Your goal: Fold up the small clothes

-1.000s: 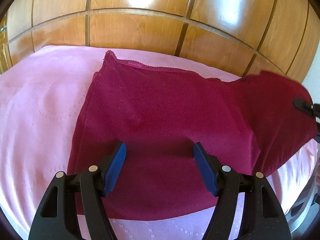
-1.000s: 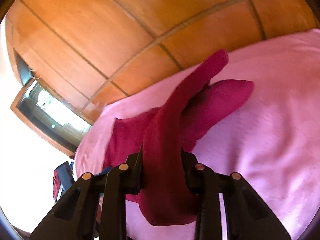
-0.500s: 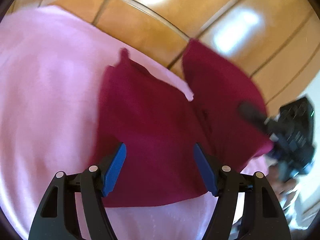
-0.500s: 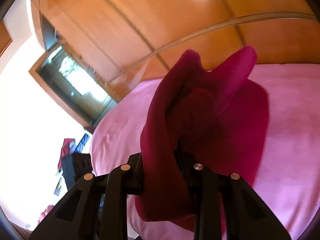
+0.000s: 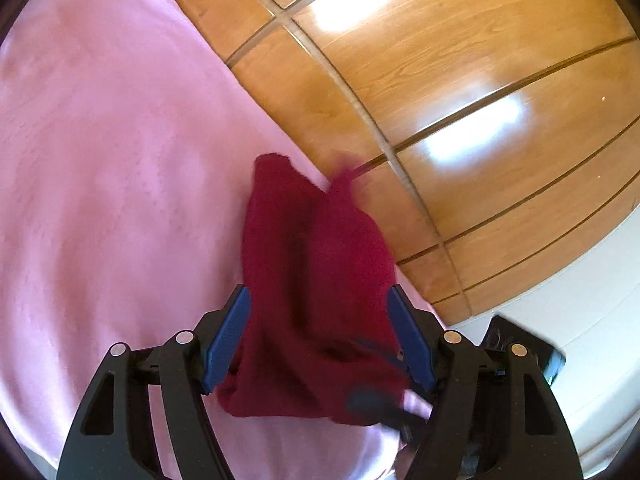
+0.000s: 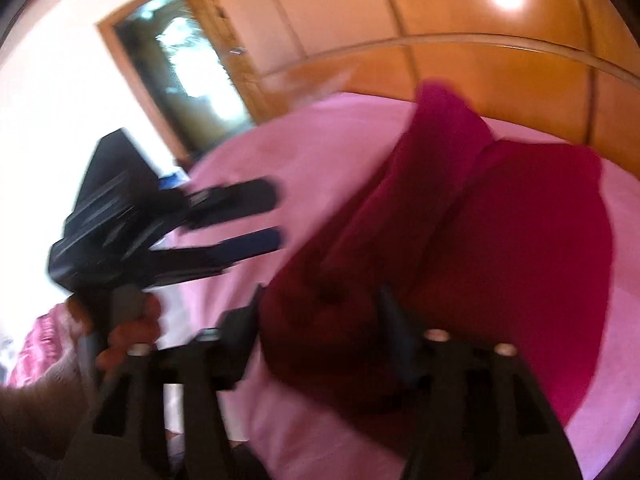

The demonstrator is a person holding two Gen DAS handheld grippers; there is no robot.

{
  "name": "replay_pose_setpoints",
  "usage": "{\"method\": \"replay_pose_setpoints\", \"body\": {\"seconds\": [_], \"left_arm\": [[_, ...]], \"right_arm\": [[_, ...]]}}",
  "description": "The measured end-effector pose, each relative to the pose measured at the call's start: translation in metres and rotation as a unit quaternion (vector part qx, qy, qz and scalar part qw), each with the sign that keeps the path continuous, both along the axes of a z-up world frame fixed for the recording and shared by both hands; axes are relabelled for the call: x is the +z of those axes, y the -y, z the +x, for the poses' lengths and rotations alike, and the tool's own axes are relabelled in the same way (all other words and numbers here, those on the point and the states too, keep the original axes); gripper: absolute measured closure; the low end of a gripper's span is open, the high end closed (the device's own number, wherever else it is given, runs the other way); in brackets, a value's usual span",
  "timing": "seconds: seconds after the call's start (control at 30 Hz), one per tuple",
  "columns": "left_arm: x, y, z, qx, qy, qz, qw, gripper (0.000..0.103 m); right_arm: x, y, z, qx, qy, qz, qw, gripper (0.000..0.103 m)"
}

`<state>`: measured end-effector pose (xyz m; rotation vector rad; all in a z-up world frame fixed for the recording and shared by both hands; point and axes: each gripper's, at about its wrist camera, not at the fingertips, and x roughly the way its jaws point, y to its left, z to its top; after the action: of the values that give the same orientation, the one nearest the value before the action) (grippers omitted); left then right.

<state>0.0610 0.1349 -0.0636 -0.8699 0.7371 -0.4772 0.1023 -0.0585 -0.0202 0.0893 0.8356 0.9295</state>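
Observation:
A maroon garment (image 6: 500,240) lies doubled over on the pink blanket (image 6: 320,152), with one layer lapped onto the other. My right gripper (image 6: 320,316) hangs over its near edge. Its jaws are opening; cloth lies between them, and the pads do not press on it. The left wrist view shows the same garment (image 5: 312,280) as a narrow heap beyond my left gripper (image 5: 322,320), which is open with its blue pads (image 5: 228,332) on either side of the cloth, not gripping. From the right wrist view, the left gripper (image 6: 276,218) hovers left of the garment, held by a hand (image 6: 128,320).
The blanket (image 5: 100,160) covers a bed that ends against a glossy wooden wardrobe (image 5: 440,100). A window or mirror in a wooden frame (image 6: 188,60) is at the back left. A dark box (image 5: 520,340) sits low beside the bed.
The right gripper carried its flap of cloth across onto the rest of the garment and its jaws spread apart. The left gripper swung and rolled; the garment now looks narrower.

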Motion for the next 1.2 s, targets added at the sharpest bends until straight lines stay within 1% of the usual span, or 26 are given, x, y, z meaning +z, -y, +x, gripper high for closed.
{"method": "replay_pose_setpoints", "body": {"seconds": [0.03, 0.13, 0.2, 0.27, 0.3, 0.33, 0.43, 0.47, 0.5, 0.53, 0.57, 0.6, 0.63, 0.67, 0.73, 0.77, 0.83, 0.9, 0.97, 1.0, 1.03, 1.07, 1.1, 1.13, 1.17, 1.2], "left_arm": [[0.003, 0.001, 0.001, -0.005, 0.001, -0.001, 1.0, 0.034], [0.012, 0.005, -0.001, -0.025, 0.005, 0.001, 0.9997, 0.031], [0.016, 0.012, 0.0, -0.039, 0.001, 0.009, 0.9992, 0.03], [0.013, 0.016, 0.006, -0.055, -0.008, 0.002, 0.9984, 0.026], [0.012, 0.019, 0.008, -0.063, -0.014, -0.001, 0.9979, 0.024], [0.011, 0.025, 0.011, -0.072, -0.023, 0.004, 0.9972, 0.022], [0.009, 0.043, 0.019, -0.082, -0.047, 0.045, 0.9945, 0.022], [0.008, 0.048, 0.02, -0.087, -0.051, 0.055, 0.9934, 0.022], [0.009, 0.053, 0.023, -0.088, -0.053, 0.066, 0.9925, 0.022], [0.011, 0.058, 0.023, -0.086, -0.053, 0.087, 0.991, 0.026], [0.012, 0.063, 0.024, -0.084, -0.052, 0.106, 0.9894, 0.034], [0.013, 0.066, 0.024, -0.084, -0.05, 0.127, 0.9872, 0.057], [0.014, 0.068, 0.027, -0.082, -0.05, 0.153, 0.9836, 0.077], [0.013, 0.068, 0.028, -0.072, -0.053, 0.174, 0.9808, 0.082], [0.009, 0.063, 0.028, -0.056, -0.057, 0.193, 0.9779, 0.086], [0.005, 0.061, 0.028, -0.051, -0.061, 0.205, 0.9756, 0.086], [-0.013, 0.062, 0.023, -0.045, -0.077, 0.231, 0.9688, 0.086], [-0.026, 0.068, 0.023, -0.041, -0.072, 0.257, 0.963, 0.085], [-0.027, 0.067, 0.018, -0.024, -0.057, 0.246, 0.9674, 0.082], [-0.025, 0.064, 0.015, -0.018, -0.057, 0.237, 0.9697, 0.076], [-0.022, 0.062, 0.013, -0.004, -0.057, 0.236, 0.97, 0.064], [-0.018, 0.06, 0.013, 0.006, -0.054, 0.244, 0.9682, 0.057], [-0.014, 0.06, 0.011, 0.021, -0.052, 0.263, 0.963, 0.043], [-0.008, 0.06, 0.008, 0.035, -0.044, 0.283, 0.9575, 0.039], [-0.004, 0.061, 0.007, 0.036, -0.038, 0.287, 0.9564, 0.039], [0.0, 0.061, 0.008, 0.034, -0.035, 0.286, 0.957, 0.038]], "right_arm": [[0.0, 0.003, -0.006, 0.008, 0.0, 0.006, 1.0, 0.034], [0.003, 0.018, -0.024, 0.017, 0.0, 0.023, 1.0, 0.032], [0.005, 0.035, -0.035, 0.005, 0.005, 0.022, 1.0, 0.031], [0.005, 0.054, -0.039, -0.018, 0.006, 0.019, 1.0, 0.031], [0.003, 0.068, -0.039, -0.04, 0.008, 0.015, 0.999, 0.031], [0.002, 0.077, -0.039, -0.054, 0.008, 0.012, 0.998, 0.031], [-0.004, 0.103, -0.041, -0.092, 0.004, 0.003, 0.996, 0.032], [-0.006, 0.106, -0.04, -0.1, 0.005, 0.0, 0.995, 0.035], [-0.006, 0.116, -0.05, -0.105, 0.008, -0.001, 0.994, 0.037], [-0.006, 0.116, -0.049, -0.106, 0.01, 0.0, 0.994, 0.039], [-0.005, 0.115, -0.051, -0.105, 0.013, -0.001, 0.994, 0.04], [-0.005, 0.11, -0.05, -0.104, 0.02, -0.008, 0.994, 0.041], [-0.006, 0.106, -0.05, -0.102, 0.027, -0.017, 0.994, 0.041], [-0.008, 0.101, -0.052, -0.099, 0.037, -0.034, 0.994, 0.042], [-0.015, 0.089, -0.05, -0.09, 0.048, -0.059, 0.993, 0.044], [-0.025, 0.084, -0.053, -0.086, 0.054, -0.093, 0.99, 0.049], [-0.045, 0.082, -0.055, -0.087, 0.052, -0.131, 0.986, 0.053], [-0.057, 0.088, -0.059, -0.092, 0.058, -0.127, 0.986, 0.053], [-0.056, 0.09, -0.061, -0.1, 0.057, -0.125, 0.985, 0.053], [-0.056, 0.093, -0.061, -0.103, 0.056, -0.122, 0.986, 0.053], [-0.056, 0.093, -0.061, -0.105, 0.055, -0.12, 0.986, 0.053], [-0.055, 0.092, -0.06, -0.106, 0.055, -0.12, 0.986, 0.052], [-0.054, 0.092, -0.062, -0.104, 0.056, -0.121, 0.986, 0.051], [-0.052, 0.093, -0.063, -0.101, 0.056, -0.119, 0.986, 0.046], [-0.047, 0.088, -0.06, -0.097, 0.051, -0.116, 0.987, 0.041], [-0.041, 0.09, -0.06, -0.091, 0.042, -0.105, 0.989, 0.039]]}}
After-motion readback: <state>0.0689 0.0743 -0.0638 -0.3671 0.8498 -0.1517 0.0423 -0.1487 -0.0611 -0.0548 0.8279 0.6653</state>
